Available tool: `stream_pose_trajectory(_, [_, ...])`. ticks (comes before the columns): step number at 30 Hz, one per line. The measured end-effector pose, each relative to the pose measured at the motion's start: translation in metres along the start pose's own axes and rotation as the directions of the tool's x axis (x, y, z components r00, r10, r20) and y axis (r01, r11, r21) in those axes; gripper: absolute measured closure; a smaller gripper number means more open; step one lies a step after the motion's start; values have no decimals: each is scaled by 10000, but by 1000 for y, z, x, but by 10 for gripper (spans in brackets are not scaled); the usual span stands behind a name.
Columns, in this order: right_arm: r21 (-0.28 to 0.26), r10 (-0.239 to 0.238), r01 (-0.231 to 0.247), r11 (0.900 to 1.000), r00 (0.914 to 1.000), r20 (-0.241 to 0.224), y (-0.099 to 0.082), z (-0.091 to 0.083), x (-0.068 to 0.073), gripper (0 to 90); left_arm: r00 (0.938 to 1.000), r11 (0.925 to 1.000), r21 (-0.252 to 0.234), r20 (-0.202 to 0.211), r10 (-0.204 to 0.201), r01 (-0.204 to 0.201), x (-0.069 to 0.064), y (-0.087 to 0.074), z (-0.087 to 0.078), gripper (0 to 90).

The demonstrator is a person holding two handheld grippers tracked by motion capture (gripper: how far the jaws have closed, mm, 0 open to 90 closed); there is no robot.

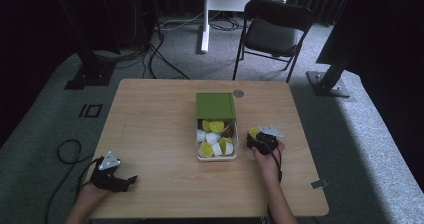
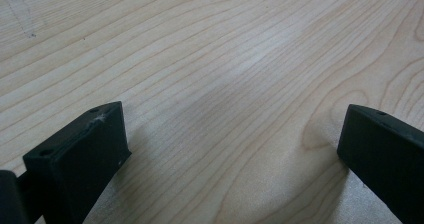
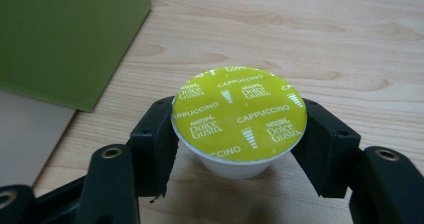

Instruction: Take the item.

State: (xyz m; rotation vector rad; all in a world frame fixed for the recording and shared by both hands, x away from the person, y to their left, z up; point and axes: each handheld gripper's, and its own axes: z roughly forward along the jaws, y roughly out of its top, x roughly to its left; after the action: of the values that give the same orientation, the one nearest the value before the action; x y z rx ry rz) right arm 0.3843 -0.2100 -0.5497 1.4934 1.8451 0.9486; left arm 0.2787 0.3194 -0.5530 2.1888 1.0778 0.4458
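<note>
One capsule [image 3: 239, 119] with a yellow-green lid between the right gripper's [image 3: 240, 139] jaws. Just left of that gripper, one green-lidded box [image 1: 216, 105], with roughly four yellow-green lids, three or four white capsules and one brown showing inside. Beyond, one folding chair [image 1: 274, 31]; two grippers in all.

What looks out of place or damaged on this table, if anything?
Little stands out. The capsules in the box lie jumbled, some lid up, some on their sides. The capsule in the right gripper is upright and looks undamaged. One pad has a frayed lower corner. The left gripper is open above bare table.
</note>
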Motion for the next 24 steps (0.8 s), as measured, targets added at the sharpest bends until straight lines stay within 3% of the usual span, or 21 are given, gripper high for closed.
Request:
stream_pose_trajectory(13, [354, 121, -122, 9993, 9999, 37, 0, 7, -6, 377, 10000, 10000, 0, 0, -2, 2, 0, 0, 0, 5])
stream_pose_trajectory(17, [659, -21, 40, 9978, 9996, -289, 0, 9, -8, 304, 10000, 10000, 0, 0, 0, 0, 0, 0, 0, 5])
stream_pose_trajectory(21, [576, 3, 20, 9983, 9992, -403, 0, 7, -10, 256, 10000, 10000, 1, -1, 1, -1, 0, 0, 0, 5])
stream_pose_trajectory(24, [488, 66, -42, 9988, 9988, -492, 1, 3, -11, 168, 10000, 10000, 1, 0, 3, -3, 0, 0, 0, 5])
